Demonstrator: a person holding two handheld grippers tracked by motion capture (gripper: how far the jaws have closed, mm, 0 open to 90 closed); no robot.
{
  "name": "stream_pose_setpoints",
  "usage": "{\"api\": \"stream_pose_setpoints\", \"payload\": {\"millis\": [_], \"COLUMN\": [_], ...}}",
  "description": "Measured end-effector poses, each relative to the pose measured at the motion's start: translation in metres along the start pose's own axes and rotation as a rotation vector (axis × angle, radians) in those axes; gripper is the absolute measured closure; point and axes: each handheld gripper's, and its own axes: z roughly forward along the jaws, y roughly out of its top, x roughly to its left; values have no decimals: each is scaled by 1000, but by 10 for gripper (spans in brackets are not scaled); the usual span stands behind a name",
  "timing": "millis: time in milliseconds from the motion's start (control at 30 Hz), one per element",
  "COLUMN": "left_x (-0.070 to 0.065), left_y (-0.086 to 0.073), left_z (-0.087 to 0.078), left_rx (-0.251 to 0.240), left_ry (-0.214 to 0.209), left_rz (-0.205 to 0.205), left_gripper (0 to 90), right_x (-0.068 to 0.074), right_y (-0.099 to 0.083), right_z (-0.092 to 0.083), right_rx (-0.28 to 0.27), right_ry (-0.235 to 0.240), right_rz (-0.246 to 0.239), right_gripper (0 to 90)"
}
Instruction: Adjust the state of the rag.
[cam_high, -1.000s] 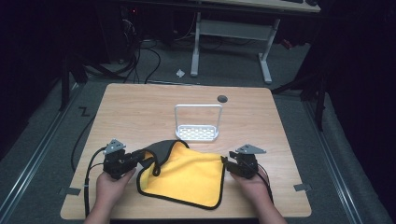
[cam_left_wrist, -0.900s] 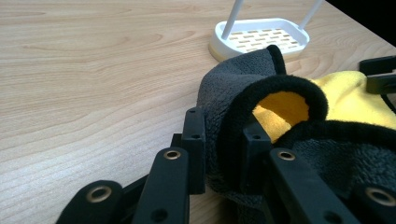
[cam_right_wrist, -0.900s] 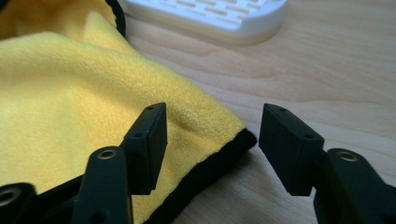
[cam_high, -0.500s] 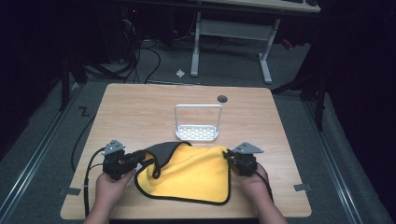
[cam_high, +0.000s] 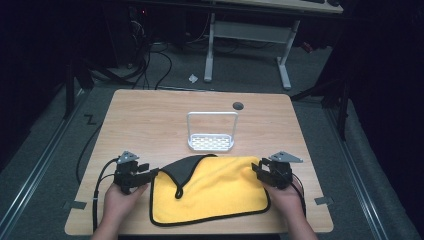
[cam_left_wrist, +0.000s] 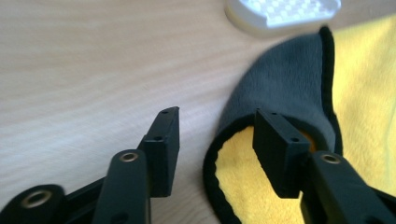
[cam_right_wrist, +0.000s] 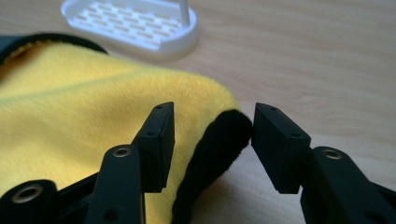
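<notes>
A: What is the thing on the table made of?

B: A soft, fleecy yellow cloth with a black stitched border and a dark grey underside (cam_high: 215, 192). It lies flat, roughly rectangular, near the table's six o'clock edge. Its corner toward ten o'clock is folded over, so the grey plush face shows as a rounded flap. At twelve o'clock from the cloth, just beside it, stands a small white plastic rack with a slotted oval base and a tall wire-like hoop (cam_high: 211, 141).

A: And the surface and the room?

B: A light wooden table with rounded corners and a fine straight grain (cam_high: 150, 115), with a dark round grommet hole (cam_high: 238, 105) near its far edge. Around it is grey carpet; the room is dark, with black cables and a white-legged desk frame (cam_high: 247, 37) at twelve o'clock.

A: Where does the cloth sit against the fingers?

B: The left gripper (cam_left_wrist: 215, 135) is at the cloth's nine o'clock edge. Its jaws have just been opening and stand well apart; the folded hem curls in the gap, with one black finger over the fold, and I cannot tell whether it touches. Nothing is pinched. The right gripper (cam_right_wrist: 212, 128) is at the three o'clock edge. Its jaws have also just been opening; the rolled black-edged corner lies between them, touching or nearly touching one pad, clear of the other.
</notes>
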Motion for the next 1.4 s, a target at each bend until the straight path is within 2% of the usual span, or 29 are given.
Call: {"api": "stream_pose_setpoints", "payload": {"millis": [33,100,133,167,200,300,333,367,400,433,500,533,567,600,633,700,767,900,967,1100,1233,1267,1300,1333,1400], "left_x": [-8,-22,-32,-32,-57,-90,-97,-97,-101,-101,-100,-98,-97,-97,-95,-93,-91,-89,-88,-84,-80,-80,-78,-78,-77], "left_y": [1,1,0,0,-5,-12,-14,-14,-15,-15,-15,-16,-16,-16,-18,-20,-21,-20,-21,-20,-20,-20,-20,-20,-20], "left_z": [-6,-6,-3,-3,9,30,36,36,43,46,47,47,48,48,49,52,52,51,51,50,50,50,50,50,50], "left_rx": [-23,-9,-2,-2,46,107,123,123,134,137,142,147,146,146,151,171,159,158,154,149,144,144,141,141,137], "left_ry": [-20,-75,-111,-111,-161,-192,-199,-199,-210,-214,-216,-204,-201,-201,-196,-174,-180,-161,-139,-123,-111,-111,-112,-112,-113], "left_rz": [30,79,94,94,167,269,281,281,281,270,268,268,266,266,258,281,273,276,300,299,302,302,294,294,293], "left_gripper": [525,572,584,586,580,553,548,540,535,531,519,516,516,516,516,514,523,557,572,576,584,584,584,584,584], "right_x": [4,7,6,5,4,9,15,15,37,46,72,82,89,89,104,110,113,109,103,81,59,59,51,49,43], "right_y": [1,2,1,0,-1,-4,-5,-5,-8,-10,-15,-17,-19,-19,-22,-21,-18,-10,-6,1,3,3,2,2,4], "right_z": [-3,-4,-3,0,2,2,1,1,3,4,9,12,14,14,20,20,15,4,-3,-13,-17,-17,-15,-15,-18], "right_rx": [-25,-30,-20,-7,5,28,26,26,53,64,95,111,129,129,153,154,136,81,44,-29,-71,-71,-75,-79,-102], "right_ry": [-13,-17,-19,-15,6,72,95,95,159,179,249,272,288,288,337,384,400,378,356,296,238,238,221,208,219], "right_rz": [-19,-28,-27,-22,-15,-39,-64,-64,-125,-145,-212,-237,-244,-244,-276,-278,-279,-252,-237,-180,-103,-103,-80,-81,-59], "right_gripper": [524,539,546,575,635,741,752,752,761,762,759,756,753,753,732,677,644,614,614,705,735,735,755,757,747]}}
